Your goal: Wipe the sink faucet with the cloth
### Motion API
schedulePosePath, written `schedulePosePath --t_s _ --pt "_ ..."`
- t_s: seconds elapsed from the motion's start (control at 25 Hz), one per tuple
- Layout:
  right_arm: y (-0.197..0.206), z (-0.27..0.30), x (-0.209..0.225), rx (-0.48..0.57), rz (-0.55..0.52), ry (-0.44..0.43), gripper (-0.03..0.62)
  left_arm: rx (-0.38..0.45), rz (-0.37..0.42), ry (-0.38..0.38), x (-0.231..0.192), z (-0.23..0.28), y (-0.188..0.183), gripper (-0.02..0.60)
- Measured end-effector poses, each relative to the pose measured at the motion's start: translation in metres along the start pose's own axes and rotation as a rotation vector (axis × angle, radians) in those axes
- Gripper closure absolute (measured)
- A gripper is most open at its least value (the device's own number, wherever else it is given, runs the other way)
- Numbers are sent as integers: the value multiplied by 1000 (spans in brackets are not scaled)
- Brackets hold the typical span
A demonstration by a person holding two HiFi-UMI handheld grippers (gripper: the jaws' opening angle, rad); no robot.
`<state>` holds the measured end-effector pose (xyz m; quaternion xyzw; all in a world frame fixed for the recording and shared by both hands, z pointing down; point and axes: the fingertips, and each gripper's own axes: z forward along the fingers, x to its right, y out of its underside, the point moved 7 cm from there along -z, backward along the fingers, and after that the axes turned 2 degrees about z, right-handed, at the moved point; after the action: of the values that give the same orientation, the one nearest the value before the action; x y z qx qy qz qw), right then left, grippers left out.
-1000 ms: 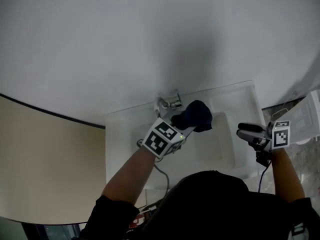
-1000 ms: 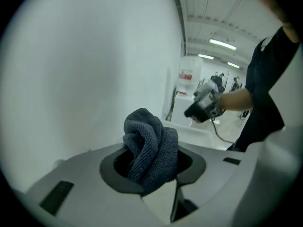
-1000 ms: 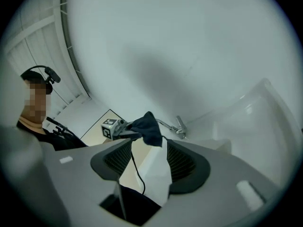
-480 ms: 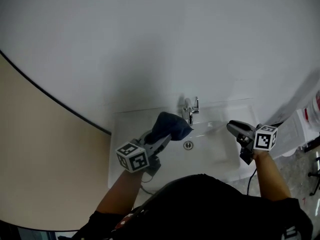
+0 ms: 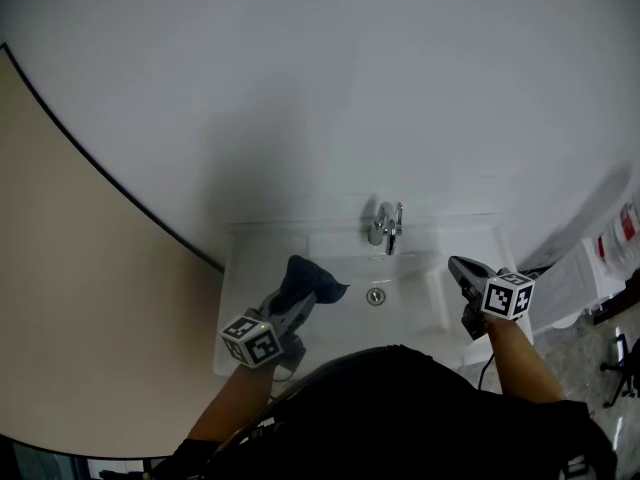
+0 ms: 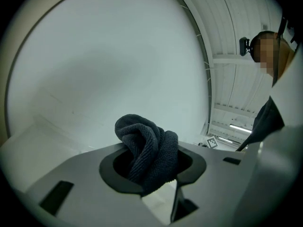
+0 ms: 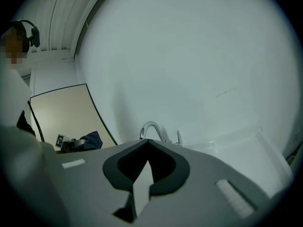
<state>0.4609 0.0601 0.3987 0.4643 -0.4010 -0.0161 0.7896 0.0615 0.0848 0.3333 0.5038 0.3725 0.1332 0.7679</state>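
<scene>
- Since the earlier frames, the left gripper (image 5: 297, 304) has moved from the chrome curved faucet (image 5: 387, 226) to the left part of the white rectangular sink (image 5: 236, 298), taking the dark blue terry cloth (image 5: 312, 280) with it.
- Left gripper: jaws clamped on the cloth, which bunches up above the jaw tips.
- Right gripper (image 5: 458, 266): jaws have just been closing and now meet, with nothing between them. It is positioned over the sink's right edge.
- Faucet: at the middle of the sink's back edge, between the two grippers and apart from the cloth.
- Round metal drain (image 5: 376, 295): at the basin centre, just in front of the faucet.
- White wall (image 5: 330, 88): behind the sink.
</scene>
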Motion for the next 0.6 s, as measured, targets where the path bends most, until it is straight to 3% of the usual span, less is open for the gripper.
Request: schedulePosePath --t_s 0.6 --pt "6 7 -12 -45 -71 5 594 -42 -12 10 -3 -5 1 437"
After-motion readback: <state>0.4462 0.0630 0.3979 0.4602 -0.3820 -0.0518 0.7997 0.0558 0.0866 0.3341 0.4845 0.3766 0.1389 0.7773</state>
